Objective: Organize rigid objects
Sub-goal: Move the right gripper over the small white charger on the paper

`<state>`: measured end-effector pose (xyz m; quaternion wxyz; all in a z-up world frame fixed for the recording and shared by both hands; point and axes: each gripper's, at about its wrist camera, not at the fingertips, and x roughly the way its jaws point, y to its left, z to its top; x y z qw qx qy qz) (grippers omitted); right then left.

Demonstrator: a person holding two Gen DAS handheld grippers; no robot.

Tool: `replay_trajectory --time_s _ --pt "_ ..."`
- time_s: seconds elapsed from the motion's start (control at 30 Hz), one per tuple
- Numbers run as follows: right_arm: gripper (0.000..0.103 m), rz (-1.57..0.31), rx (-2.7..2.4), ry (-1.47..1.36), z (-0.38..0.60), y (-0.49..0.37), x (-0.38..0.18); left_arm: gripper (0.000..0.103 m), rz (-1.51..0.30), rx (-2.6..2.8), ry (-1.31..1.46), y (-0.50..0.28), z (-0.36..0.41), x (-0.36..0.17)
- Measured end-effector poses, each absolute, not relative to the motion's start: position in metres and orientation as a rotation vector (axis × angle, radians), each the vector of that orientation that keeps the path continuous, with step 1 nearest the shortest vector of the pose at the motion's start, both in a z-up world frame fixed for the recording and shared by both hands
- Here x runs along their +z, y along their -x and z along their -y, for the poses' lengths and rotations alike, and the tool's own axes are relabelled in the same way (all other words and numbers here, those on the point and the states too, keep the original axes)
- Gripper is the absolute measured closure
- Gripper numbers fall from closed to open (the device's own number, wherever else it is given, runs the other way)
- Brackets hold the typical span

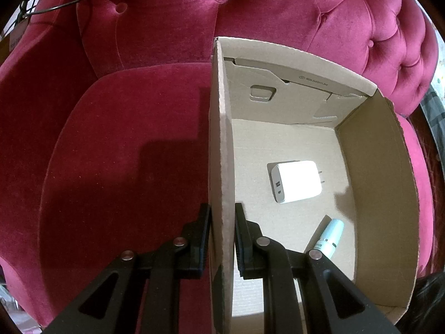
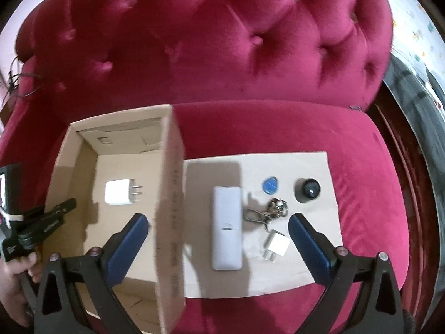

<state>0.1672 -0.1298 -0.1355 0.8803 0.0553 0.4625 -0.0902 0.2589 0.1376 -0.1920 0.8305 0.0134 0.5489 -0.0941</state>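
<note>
The left gripper point(image 1: 221, 232), jaws clamping the open brown cardboard box's point(image 1: 219, 139) left wall, could tip it off the crimson velvet sofa seat point(image 2: 264, 130), spilling the white wall charger point(image 1: 296, 181). The right gripper point(image 2: 218, 229), jaws wide apart, hovers above the long white remote point(image 2: 226, 228) on the flat cardboard sheet point(image 2: 319, 167).

A: Count inside the cardboard box point(image 1: 383, 172)?

B: Two items. One white wall charger point(image 1: 297, 181) near centre, one pale blue tube point(image 1: 331, 238) at 5 o'clock of it.

A: On the cardboard sheet point(image 2: 311, 272)?

B: Five. One white remote point(image 2: 226, 231), one blue key fob point(image 2: 270, 186) at its 1 o'clock, one black round cap point(image 2: 307, 190) at 2 o'clock, one metal key clip point(image 2: 267, 211), one small white plug adapter point(image 2: 275, 246) at 4 o'clock.

A: Chargers overall?

B: Two, counting the adapter.
</note>
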Motion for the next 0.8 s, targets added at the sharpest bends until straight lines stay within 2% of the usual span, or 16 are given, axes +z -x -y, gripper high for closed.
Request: replay_trajectory --time_s 0.8 --pt "0.0 -1.111 -0.389 -0.139 0.213 -0.165 -0.24 0.086 -1.164 -0.194 -0.029 -0.259 -0.136 -0.193"
